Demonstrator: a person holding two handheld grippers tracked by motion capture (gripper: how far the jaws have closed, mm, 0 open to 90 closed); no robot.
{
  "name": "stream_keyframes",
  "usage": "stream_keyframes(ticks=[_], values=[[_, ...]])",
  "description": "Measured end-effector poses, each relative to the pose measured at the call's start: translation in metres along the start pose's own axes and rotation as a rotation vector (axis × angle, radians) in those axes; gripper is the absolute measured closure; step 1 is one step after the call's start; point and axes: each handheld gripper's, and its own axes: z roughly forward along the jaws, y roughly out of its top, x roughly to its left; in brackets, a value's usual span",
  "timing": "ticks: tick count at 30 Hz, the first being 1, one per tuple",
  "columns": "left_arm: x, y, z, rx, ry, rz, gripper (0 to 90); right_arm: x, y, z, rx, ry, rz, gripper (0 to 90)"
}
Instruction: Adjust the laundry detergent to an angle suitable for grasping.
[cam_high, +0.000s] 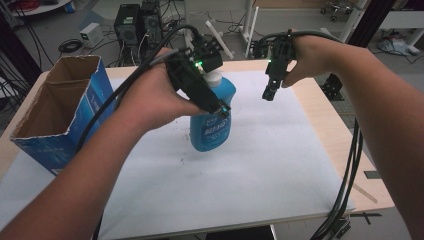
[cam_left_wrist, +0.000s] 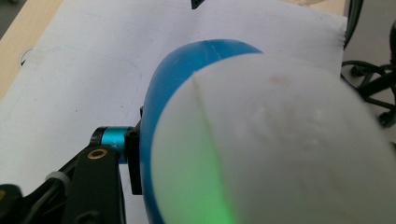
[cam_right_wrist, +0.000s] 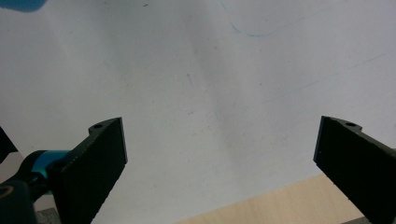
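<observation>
A blue liquid bottle (cam_high: 210, 129) with a white cap (cam_high: 214, 77) stands upright on the white sheet (cam_high: 250, 170) near the table's middle. My left gripper (cam_high: 221, 108) reaches over from the left and is shut on the bottle's upper body. In the left gripper view the cap (cam_left_wrist: 280, 149) and blue shoulder (cam_left_wrist: 182, 74) loom close, with one of the fingers (cam_left_wrist: 133, 158) pressed to the bottle's side; the other finger is hidden behind the cap. My right gripper (cam_high: 269, 93) hangs open above the sheet's far right part, with bare sheet between its fingers (cam_right_wrist: 100, 163).
An open blue cardboard box (cam_high: 60, 110) stands at the table's left edge, close to my left forearm. Bare wooden tabletop (cam_high: 337, 135) borders the sheet on the right. Cables (cam_high: 345, 200) trail off the right front corner.
</observation>
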Motion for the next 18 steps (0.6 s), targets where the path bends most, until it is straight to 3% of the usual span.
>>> stream_keyframes(ticks=[6, 13, 18], values=[[0.012, -0.007, -0.014, 0.028, -0.068, 0.071, 39.2, 0.012, 0.005, -0.002, 0.004, -0.010, -0.018, 1.9], [0.021, -0.018, -0.021, 0.072, -0.139, 0.179, 39.2, 0.024, 0.012, 0.001, 0.010, -0.007, -0.042, 1.9], [0.028, -0.028, -0.025, 0.082, -0.190, 0.230, 39.2, 0.027, 0.018, 0.003, 0.012, -0.005, -0.063, 1.9]])
